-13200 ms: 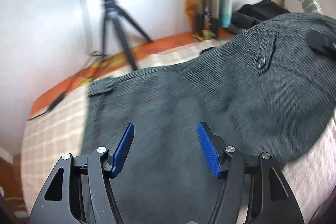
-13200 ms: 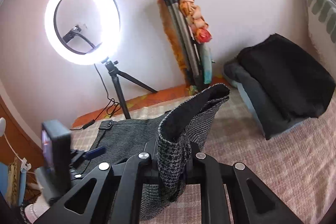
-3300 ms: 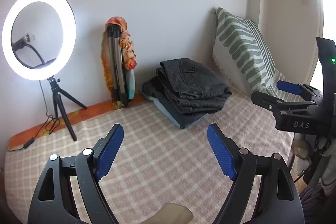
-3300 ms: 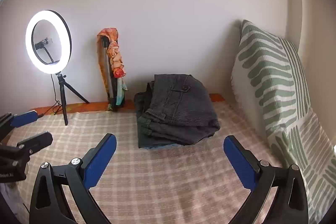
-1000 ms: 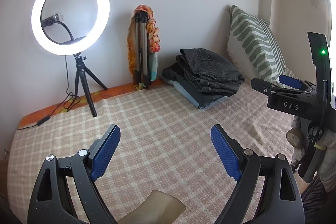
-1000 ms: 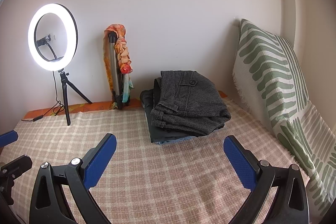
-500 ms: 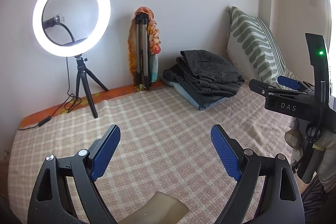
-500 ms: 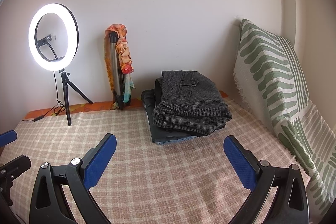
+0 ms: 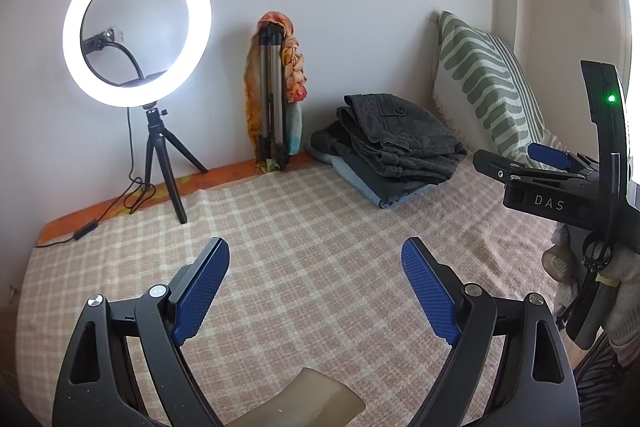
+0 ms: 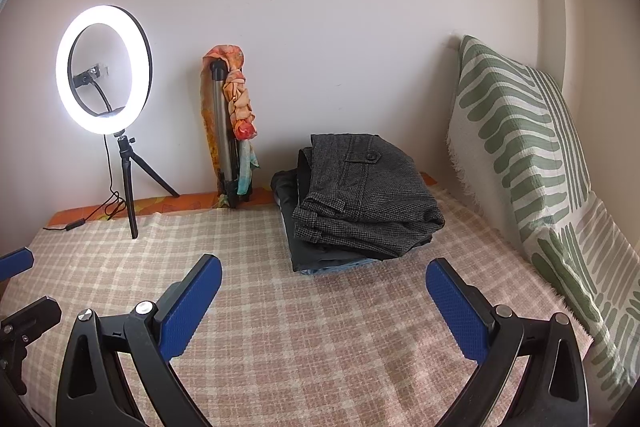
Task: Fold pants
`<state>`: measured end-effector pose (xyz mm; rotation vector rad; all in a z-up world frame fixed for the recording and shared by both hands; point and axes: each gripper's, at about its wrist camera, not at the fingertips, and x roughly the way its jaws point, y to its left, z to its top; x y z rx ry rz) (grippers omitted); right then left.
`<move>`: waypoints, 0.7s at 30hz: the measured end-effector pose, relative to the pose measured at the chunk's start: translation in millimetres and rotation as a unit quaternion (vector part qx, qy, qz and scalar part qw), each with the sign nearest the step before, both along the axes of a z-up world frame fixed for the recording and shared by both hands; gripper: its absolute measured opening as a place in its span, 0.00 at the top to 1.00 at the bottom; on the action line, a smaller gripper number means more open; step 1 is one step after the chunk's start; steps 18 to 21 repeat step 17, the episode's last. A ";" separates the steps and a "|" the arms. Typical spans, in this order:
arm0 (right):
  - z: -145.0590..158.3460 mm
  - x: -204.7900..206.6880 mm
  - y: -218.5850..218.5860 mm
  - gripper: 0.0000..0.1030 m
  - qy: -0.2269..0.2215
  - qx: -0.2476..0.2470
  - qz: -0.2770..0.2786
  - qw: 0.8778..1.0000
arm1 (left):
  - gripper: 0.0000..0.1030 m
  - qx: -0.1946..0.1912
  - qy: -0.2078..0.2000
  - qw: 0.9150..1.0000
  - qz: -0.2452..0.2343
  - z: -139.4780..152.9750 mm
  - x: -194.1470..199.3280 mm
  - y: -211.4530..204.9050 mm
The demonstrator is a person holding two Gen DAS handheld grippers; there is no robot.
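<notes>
Your left gripper [image 9: 316, 291] and right gripper [image 10: 324, 301] stand wide, holding nothing. The folded grey houndstooth pants [image 10: 368, 195] top a clothes stack, apparently three garments, on the checked pink bedspread [image 10: 280, 327].

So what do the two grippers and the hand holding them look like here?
Both the left gripper and the right gripper have black frames with silver pivot screws and blue textured pads. The right one's body reads "DAS", shows a green light and trails a thin black cable. The right hand wears a light knit glove.
</notes>
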<state>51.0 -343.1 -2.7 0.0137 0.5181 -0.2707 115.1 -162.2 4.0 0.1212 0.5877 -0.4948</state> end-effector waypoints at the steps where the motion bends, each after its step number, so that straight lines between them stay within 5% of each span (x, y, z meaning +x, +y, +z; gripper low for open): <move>1: -0.2 0.0 -0.5 0.00 0.000 0.001 -0.001 1.000 | 0.14 0.000 0.000 1.000 0.000 0.4 0.1 0.2; 21: -1.4 2.1 4.0 0.00 0.002 0.001 0.002 1.000 | 0.14 -0.001 -0.010 1.000 -0.001 -0.5 -3.6 2.3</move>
